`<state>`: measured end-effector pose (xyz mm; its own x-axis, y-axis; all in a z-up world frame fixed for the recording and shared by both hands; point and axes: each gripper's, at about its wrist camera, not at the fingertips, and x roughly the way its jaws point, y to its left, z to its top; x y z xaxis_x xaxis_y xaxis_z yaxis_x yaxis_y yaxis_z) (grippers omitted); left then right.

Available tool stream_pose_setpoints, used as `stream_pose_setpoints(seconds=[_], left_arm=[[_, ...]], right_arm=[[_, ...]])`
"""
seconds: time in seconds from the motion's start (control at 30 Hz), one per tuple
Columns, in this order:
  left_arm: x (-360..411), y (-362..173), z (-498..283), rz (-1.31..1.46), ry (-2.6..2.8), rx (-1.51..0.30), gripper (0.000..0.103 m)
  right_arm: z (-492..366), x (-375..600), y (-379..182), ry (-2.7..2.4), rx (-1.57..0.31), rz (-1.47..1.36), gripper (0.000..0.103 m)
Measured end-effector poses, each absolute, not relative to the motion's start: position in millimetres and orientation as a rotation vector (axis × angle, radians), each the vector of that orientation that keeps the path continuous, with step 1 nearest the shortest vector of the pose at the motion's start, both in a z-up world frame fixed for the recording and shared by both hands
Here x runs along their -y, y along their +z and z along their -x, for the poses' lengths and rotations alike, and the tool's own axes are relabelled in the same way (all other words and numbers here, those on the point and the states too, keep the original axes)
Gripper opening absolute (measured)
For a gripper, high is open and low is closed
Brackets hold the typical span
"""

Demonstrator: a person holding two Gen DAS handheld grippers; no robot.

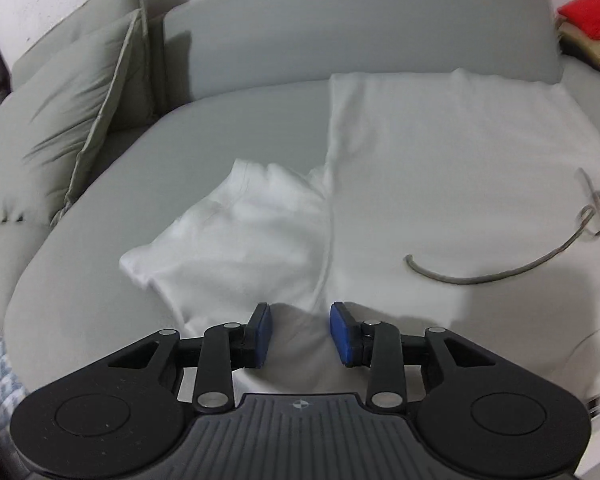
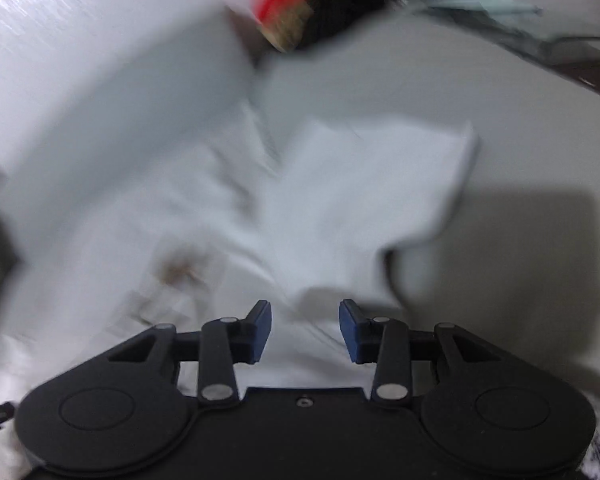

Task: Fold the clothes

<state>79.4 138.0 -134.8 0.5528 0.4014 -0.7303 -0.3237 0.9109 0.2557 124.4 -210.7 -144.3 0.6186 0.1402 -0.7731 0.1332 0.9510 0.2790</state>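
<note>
Both claws — left (image 1: 300,332) and right (image 2: 304,330) — hung parted, gripping nothing, over the white shirt (image 1: 440,168) spread on the grey sofa (image 1: 240,52) — pinching one layer could drag it crooked.

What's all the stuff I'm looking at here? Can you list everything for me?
Sofa: one, grey, fills the scene; curved backrest behind.
Cushions: two, grey-green, leaning at the sofa's left end.
White shirt: one, spread flat on the seat; a sleeve sticks out to its left.
Cord: one, grey, lying curved on the shirt's right part, knotted at its far end.
Stack of clothes: one pile, red piece on top, beyond the sofa's right end.
Left gripper: black with blue pads, open, just above the shirt's near edge.
Right gripper: black with blue pads, open, over the shirt; the view is blurred.
</note>
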Motion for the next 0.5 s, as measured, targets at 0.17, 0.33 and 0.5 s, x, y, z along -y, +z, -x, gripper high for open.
stream_pose_setpoints(seconds=[0.17, 0.33, 0.5], left_arm=[[-163, -113, -56, -0.029, 0.416, -0.937, 0.033], [-148, -65, -57, -0.009, 0.31, -0.773, 0.032], [-125, -51, -105, 0.001, 0.151, -0.69, 0.034]], right_arm=[[-113, 217, -129, -0.019, -0.982, -0.241, 0.012], [-119, 220, -90, 0.144, -0.889, -0.422, 0.027], [-175, 206, -77, 0.288, -0.874, -0.522, 0.041]])
